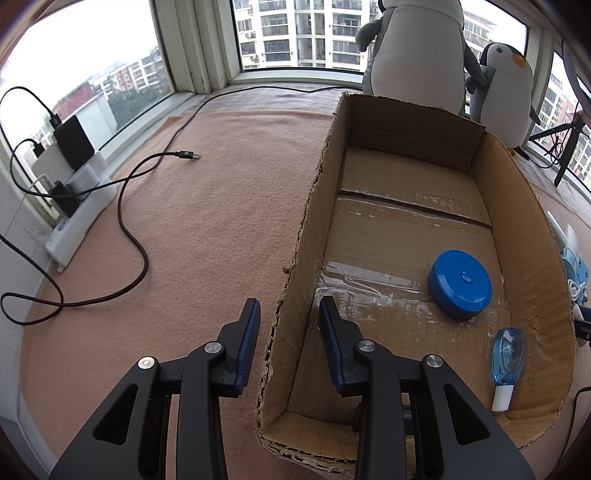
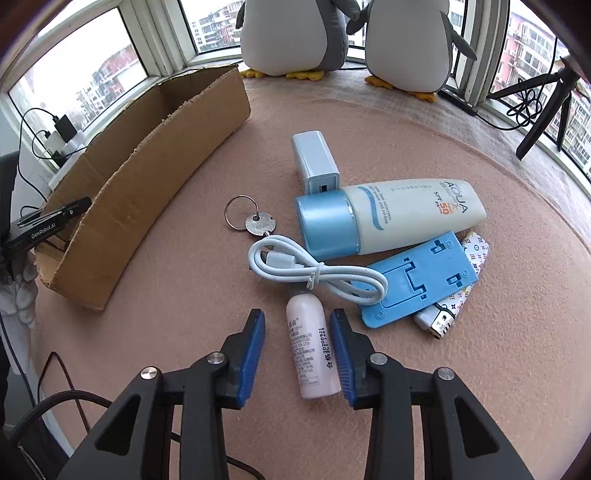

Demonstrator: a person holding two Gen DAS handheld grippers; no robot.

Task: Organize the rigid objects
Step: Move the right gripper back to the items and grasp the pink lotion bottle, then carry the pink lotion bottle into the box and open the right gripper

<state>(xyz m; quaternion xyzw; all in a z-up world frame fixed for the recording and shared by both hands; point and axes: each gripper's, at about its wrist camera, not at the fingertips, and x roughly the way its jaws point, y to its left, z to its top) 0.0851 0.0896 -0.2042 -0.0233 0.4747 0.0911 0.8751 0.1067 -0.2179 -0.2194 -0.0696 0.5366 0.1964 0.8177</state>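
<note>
A cardboard box [image 1: 524, 236] holds a round blue case [image 1: 460, 283] and a blue correction tape [image 1: 508, 363]. My left gripper [image 1: 289, 314] is open, its jaws straddling the box's left wall. In the right wrist view the box [image 2: 155, 173] stands at the left. My right gripper [image 2: 297, 325] is open with a small pink bottle [image 2: 312, 350] lying between its jaws. Beyond lie a white cable [image 2: 314, 271], a key on a ring [image 2: 258, 223], a sunscreen tube [image 2: 391, 218], a blue phone stand [image 2: 421, 282], a patterned lighter [image 2: 452, 302] and a pale blue charger [image 2: 314, 160].
Two plush penguins [image 2: 295, 33] stand at the window. A black cable [image 1: 136, 192] and a power strip [image 1: 77, 218] lie left of the box. A tripod [image 2: 546, 99] stands at the far right. Pink felt [image 1: 207, 221] covers the table.
</note>
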